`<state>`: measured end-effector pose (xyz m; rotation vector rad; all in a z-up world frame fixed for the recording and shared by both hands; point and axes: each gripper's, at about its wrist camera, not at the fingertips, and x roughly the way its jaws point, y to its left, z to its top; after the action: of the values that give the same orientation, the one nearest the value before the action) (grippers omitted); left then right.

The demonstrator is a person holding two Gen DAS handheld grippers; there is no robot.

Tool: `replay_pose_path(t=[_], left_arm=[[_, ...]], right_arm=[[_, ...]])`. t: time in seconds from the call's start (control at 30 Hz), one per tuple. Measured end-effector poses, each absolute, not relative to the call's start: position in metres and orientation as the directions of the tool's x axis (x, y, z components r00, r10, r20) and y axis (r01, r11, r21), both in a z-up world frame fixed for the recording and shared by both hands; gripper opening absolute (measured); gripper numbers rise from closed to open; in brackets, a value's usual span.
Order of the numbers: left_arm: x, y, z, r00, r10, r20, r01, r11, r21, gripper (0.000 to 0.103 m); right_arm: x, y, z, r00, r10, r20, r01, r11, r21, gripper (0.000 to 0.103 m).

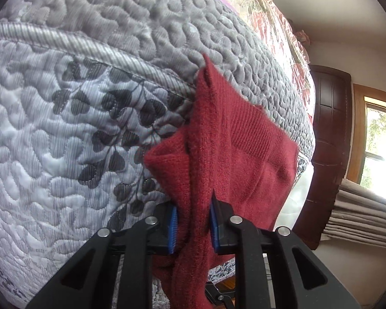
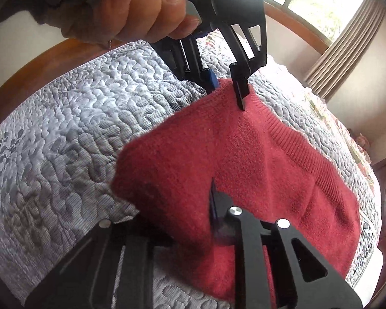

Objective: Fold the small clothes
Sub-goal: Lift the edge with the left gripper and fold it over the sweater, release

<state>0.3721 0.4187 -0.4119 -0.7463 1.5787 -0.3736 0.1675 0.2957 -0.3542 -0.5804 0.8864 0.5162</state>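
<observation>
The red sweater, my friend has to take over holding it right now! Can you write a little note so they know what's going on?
Left tongs: shut on the red sweater, pinching a bunched fold of it.
Right tongs: also shut on the red sweater, near its closer edge.
The sweater is held up between both tongs, above the grey quilted bedspread; its ribbed band hangs toward the bed.
Done: the sweater is picked up by both tongs.
Left: no neat fold shows yet. Probably lay it flat on the bedspread, fold it, then let go.
</observation>
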Motion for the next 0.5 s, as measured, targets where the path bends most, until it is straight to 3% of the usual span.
replay_pose_path(t=[0.5], left_arm=[[0.353,0.36,-0.322,0.059,-0.556,-0.829,-0.178,0.811,-0.557,0.017]], right_arm=[[0.163,0.239,-0.29,0.527,0.197,-0.827,-0.526,0.84,-0.135,0.016]])
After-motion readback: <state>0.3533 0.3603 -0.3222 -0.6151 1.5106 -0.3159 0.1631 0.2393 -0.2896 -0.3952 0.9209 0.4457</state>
